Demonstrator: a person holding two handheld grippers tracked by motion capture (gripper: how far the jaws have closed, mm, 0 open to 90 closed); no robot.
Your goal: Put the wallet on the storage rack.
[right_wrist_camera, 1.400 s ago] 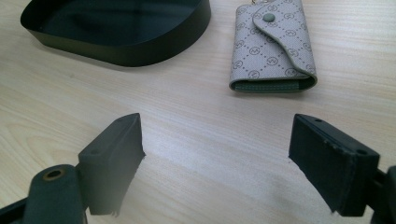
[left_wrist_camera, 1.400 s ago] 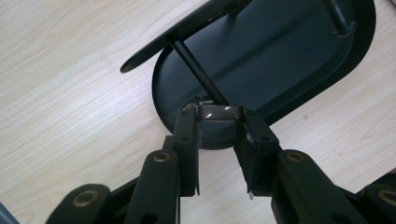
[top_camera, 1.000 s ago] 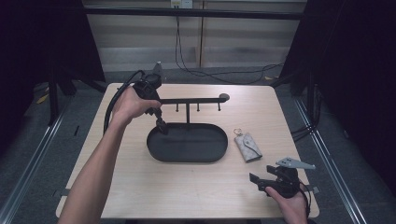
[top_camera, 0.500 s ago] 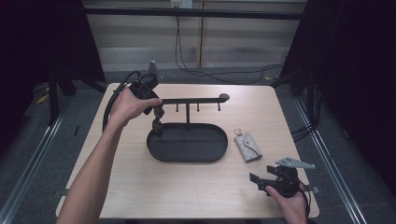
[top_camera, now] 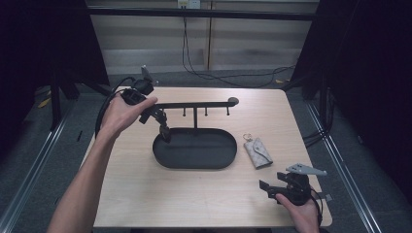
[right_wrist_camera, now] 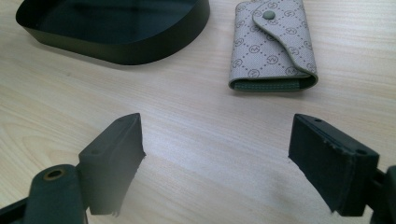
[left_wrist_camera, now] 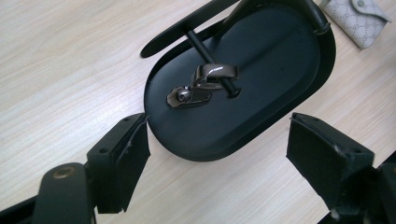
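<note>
A black oval tray [top_camera: 194, 160] carries a post and a cross bar [top_camera: 194, 104] with small hook pegs. In the left gripper view a dark shiny metal clasp [left_wrist_camera: 203, 84] sits on one peg above the tray [left_wrist_camera: 280, 70]. My left gripper [top_camera: 165, 132] [left_wrist_camera: 217, 154] points down at the tray's left end; its jaws have just been opening and now stand open with nothing between them. At the table's front right my right gripper [top_camera: 266, 187] [right_wrist_camera: 217, 154] is open and empty. It faces a grey patterned key pouch [top_camera: 257, 152] [right_wrist_camera: 273, 44].
The pouch lies flat to the right of the tray [right_wrist_camera: 116, 42], with a small ring at its far end. The wooden table [top_camera: 145, 194] has bare board along the front and left. Cables run across the floor behind it.
The left hand has drawn back to the left, away from the stand's post, with its gripper still over the tray's left end. The right hand has stayed put.
</note>
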